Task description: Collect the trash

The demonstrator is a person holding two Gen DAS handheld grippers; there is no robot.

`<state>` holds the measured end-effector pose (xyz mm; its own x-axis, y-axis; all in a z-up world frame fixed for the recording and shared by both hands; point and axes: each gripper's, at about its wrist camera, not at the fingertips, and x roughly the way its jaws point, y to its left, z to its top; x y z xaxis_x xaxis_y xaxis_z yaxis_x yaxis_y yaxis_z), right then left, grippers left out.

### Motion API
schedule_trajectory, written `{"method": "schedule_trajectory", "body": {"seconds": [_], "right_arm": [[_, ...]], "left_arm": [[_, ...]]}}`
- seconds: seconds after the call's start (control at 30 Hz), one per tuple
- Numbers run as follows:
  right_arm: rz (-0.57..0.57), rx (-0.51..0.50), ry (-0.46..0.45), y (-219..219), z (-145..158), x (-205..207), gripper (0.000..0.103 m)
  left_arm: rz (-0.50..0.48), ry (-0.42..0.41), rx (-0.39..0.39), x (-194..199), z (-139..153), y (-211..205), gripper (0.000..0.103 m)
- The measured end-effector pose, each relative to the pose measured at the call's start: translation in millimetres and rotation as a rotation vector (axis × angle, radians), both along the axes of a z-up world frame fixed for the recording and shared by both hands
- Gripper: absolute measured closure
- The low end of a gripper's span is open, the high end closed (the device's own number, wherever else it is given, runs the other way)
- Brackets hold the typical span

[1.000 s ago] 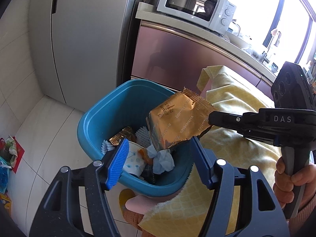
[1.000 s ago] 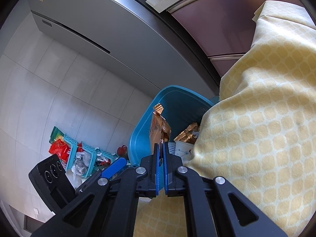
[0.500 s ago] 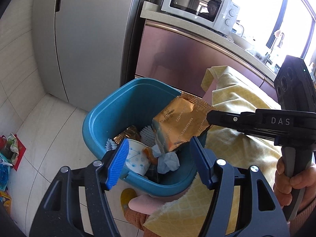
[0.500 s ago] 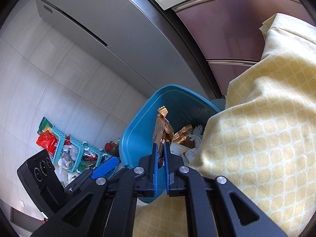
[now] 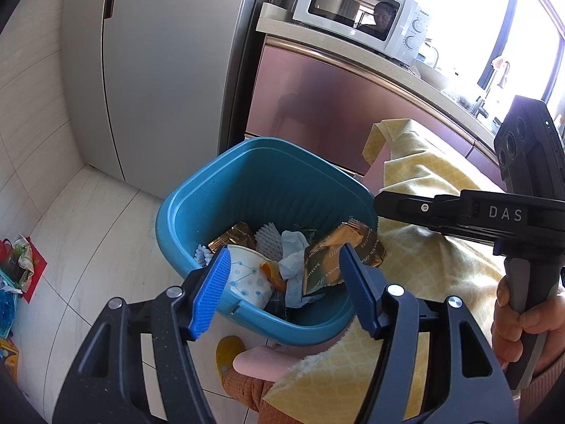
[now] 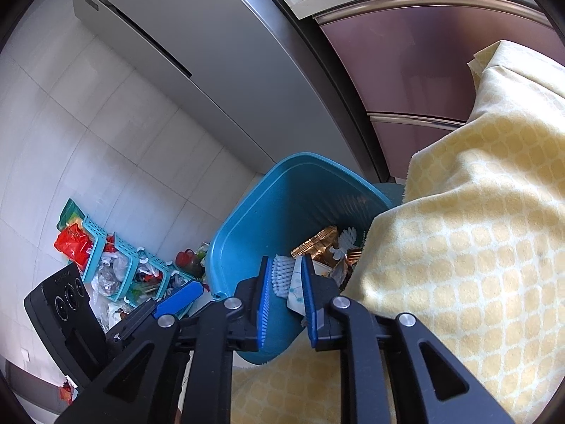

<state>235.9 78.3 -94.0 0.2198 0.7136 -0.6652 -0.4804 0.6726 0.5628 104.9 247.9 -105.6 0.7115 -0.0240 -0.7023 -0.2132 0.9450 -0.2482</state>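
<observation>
1. Trash bin [image 5: 268, 173]: teal-blue plastic, rounded-square rim, ribbed inner wall, open top, upright on the floor, hard against the yellow-clothed surface's edge.
2. Gold foil wrapper [image 5: 339, 258]: crumpled, printed text, lying loose on top of the pile at the bin's right side, near the rim.
3. Paper cup [image 5: 247, 279]: white with blue dot-line print, tipped on its side at the near wall.
4. Blue-white tissue [image 5: 293, 247]: wadded, between cup and wrapper.
5. Second gold wrapper [image 5: 233, 235]: further back, partly buried.
6. White bristly pieces [image 5: 265, 242]: mid-pile; exact type unclear.
</observation>
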Motion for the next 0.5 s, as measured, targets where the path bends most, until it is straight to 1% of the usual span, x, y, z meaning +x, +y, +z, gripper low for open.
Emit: {"method": "schedule_trajectory", "body": {"seconds": [0.07, 0.13, 0.23, 0.27, 0.4, 0.5], "right_arm": [[-0.001, -0.001, -0.008, 0.8, 0.8, -2.7, 0.082], [0.005, -0.006, -0.021, 1.2, 2.6, -6.0, 0.076], [0.018, -0.006, -0.049, -0.9, 7.5, -12.1, 0.071], [0.019, -0.008, -0.063, -2.2, 9.8, -13.8, 0.071], [0.022, -0.009, -0.123, -10.2, 21.0, -25.1, 0.062], [0.010, -0.019, -0.190, -20.8, 31.3, -37.8, 0.052]], "left_arm": [[0.000, -0.004, 0.007, -1.5, 0.7, -0.6, 0.039], [-0.003, -0.009, 0.012, -3.4, 1.2, -0.9, 0.039], [-0.002, -0.014, 0.021, -7.2, 2.5, -1.2, 0.038], [-0.004, -0.018, 0.021, -9.1, 3.3, -1.4, 0.038], [-0.010, -0.037, 0.026, -17.9, 7.9, -3.0, 0.035], [-0.014, -0.065, 0.038, -27.0, 15.0, -6.8, 0.033]]}}
